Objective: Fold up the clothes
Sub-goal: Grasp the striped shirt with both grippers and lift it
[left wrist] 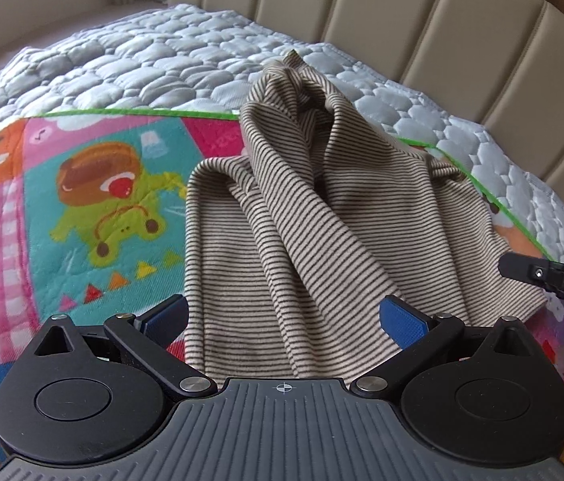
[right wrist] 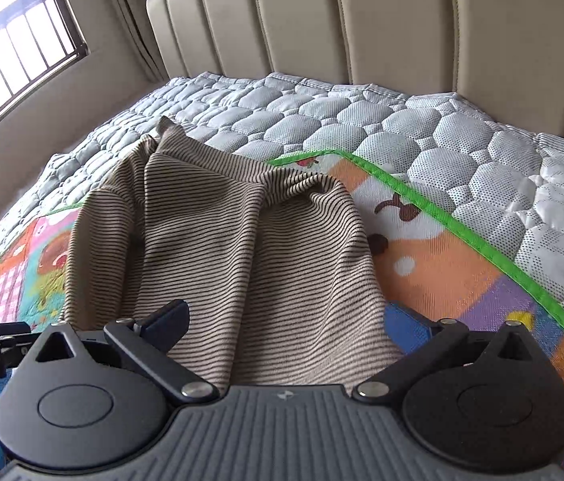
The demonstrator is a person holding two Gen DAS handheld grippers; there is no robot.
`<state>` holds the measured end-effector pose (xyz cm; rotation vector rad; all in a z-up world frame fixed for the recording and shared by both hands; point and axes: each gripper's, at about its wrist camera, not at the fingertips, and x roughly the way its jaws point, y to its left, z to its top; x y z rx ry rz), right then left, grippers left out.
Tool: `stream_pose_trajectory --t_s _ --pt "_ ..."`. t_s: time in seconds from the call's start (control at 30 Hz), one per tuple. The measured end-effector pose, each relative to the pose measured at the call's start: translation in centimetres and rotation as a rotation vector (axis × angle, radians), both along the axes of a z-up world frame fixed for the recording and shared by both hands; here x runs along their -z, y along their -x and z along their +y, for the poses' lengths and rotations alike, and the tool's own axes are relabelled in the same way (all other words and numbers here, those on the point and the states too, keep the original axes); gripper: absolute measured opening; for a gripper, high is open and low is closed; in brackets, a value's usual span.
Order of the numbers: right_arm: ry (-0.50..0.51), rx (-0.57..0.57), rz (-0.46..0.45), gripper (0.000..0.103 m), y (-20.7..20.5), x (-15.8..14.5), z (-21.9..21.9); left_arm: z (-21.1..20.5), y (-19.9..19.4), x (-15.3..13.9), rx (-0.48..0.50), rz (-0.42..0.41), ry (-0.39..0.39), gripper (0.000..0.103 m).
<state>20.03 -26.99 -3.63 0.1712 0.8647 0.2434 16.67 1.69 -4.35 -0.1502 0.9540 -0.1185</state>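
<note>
Beige padded headboard (right wrist: pixel 362 20) behind the quilted bed (right wrist: pixel 482 168); barred window (right wrist: pixel 5 44) bright.

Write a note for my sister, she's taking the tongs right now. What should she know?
Left tongs: open, nothing held, the shirt's near edge lies between the fingers.
Right tongs: open too, nothing held, over the same near edge.
The shirt is striped and lies bunched on the play mat, with its far end on the quilt.
Done: no neat fold yet.
Left: grip the near edge with both tongs, spread the shirt flat, then fold it.
</note>
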Motion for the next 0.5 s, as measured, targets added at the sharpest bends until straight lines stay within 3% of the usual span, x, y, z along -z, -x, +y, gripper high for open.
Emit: stream_pose_trajectory --t_s 0.2,0.27,0.4,0.5 --pt "-0.028 0.042 0.081 0.103 -1.8 3.8 -0.8 2.1 -1.3 2.5 -0.016 0.073 0.058 0.103" --pt "-0.049 0.043 0.09 0.103 -1.8 3.9 -1.2 3.1 -1.7 3.7 -0.043 0.124 0.087 0.103" --pt "-0.068 0.041 0.099 0.103 -1.6 4.1 -1.6 4.7 -1.9 4.4 -0.088 0.143 0.188 0.103" --pt "-0.034 0.008 0.07 0.103 -1.1 4.0 -1.2 4.4 -2.1 4.5 -0.053 0.16 0.162 0.103"
